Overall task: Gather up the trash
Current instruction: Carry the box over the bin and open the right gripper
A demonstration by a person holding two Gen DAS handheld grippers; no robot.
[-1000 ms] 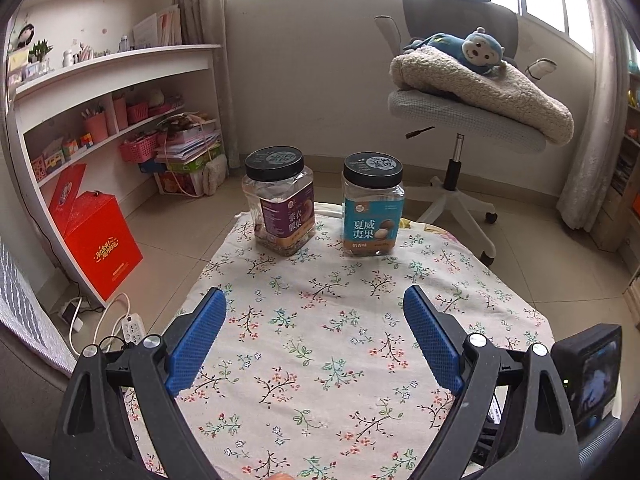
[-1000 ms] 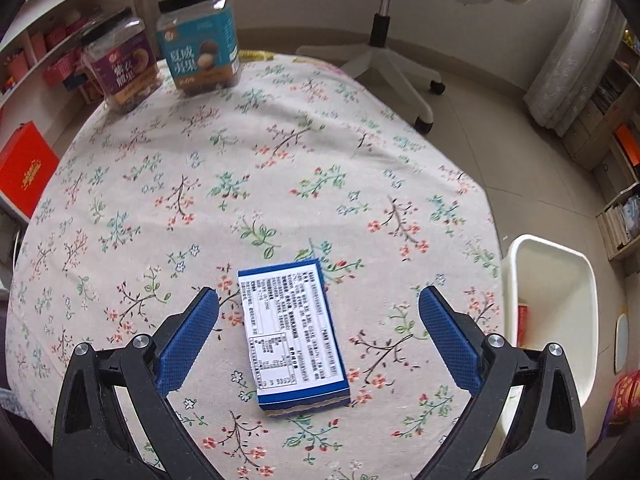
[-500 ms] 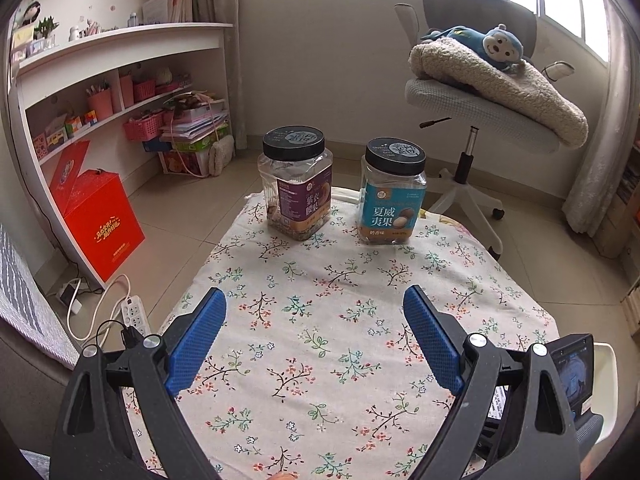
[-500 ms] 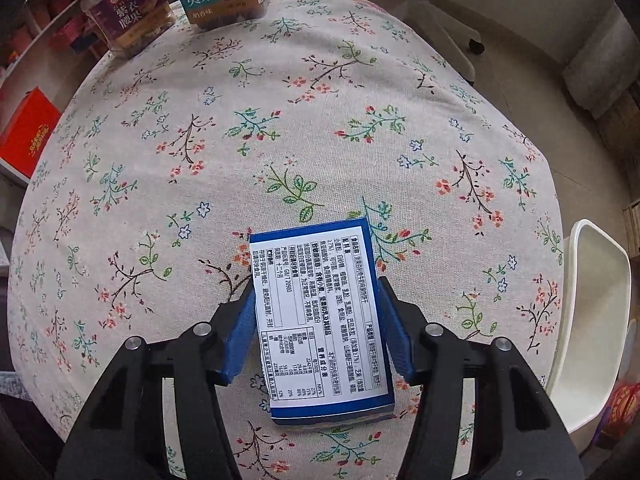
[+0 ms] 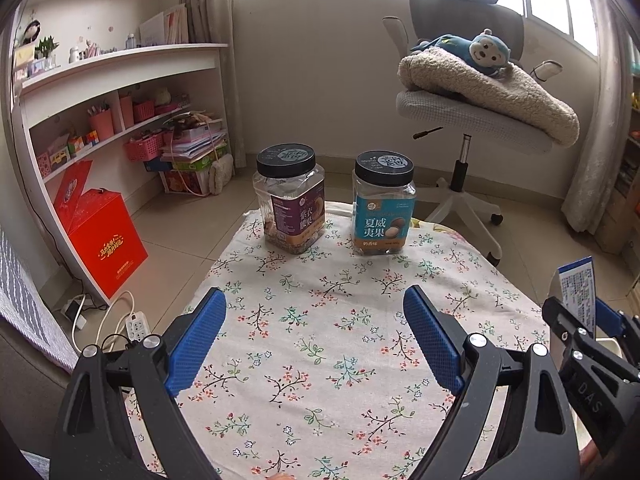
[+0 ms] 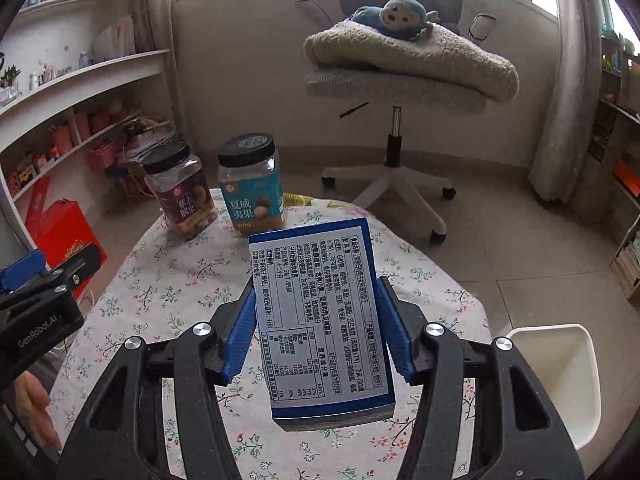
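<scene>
— Two grippers are in play, but only one has work. The right gripper (image 6: 316,332) pinches a blue-and-white printed box (image 6: 320,320) by its long sides, pads pressed flat against it, and the box hangs clear above the flowered tablecloth (image 6: 168,292), label side up.

— And the left gripper (image 5: 316,340)?

— Its jaws are spread wide with nothing between them, hovering over the cloth on the near side of the table, well short of the two snack jars.

— So which step is this?

— The carry, by the look of it. The box is picked up and off the table; it has not been dropped anywhere. A white bin (image 6: 560,380) stands on the floor just beside the table edge, to the right of the held box, and seems the likely target.

— What does the next move ask for?

— Probably a swing to the right until the box is over the bin's open mouth, then a release. The purple-label jar (image 5: 292,204) and the teal-label jar (image 5: 384,208) sit at the far edge, lids on; whether they count as trash cannot be told.
</scene>
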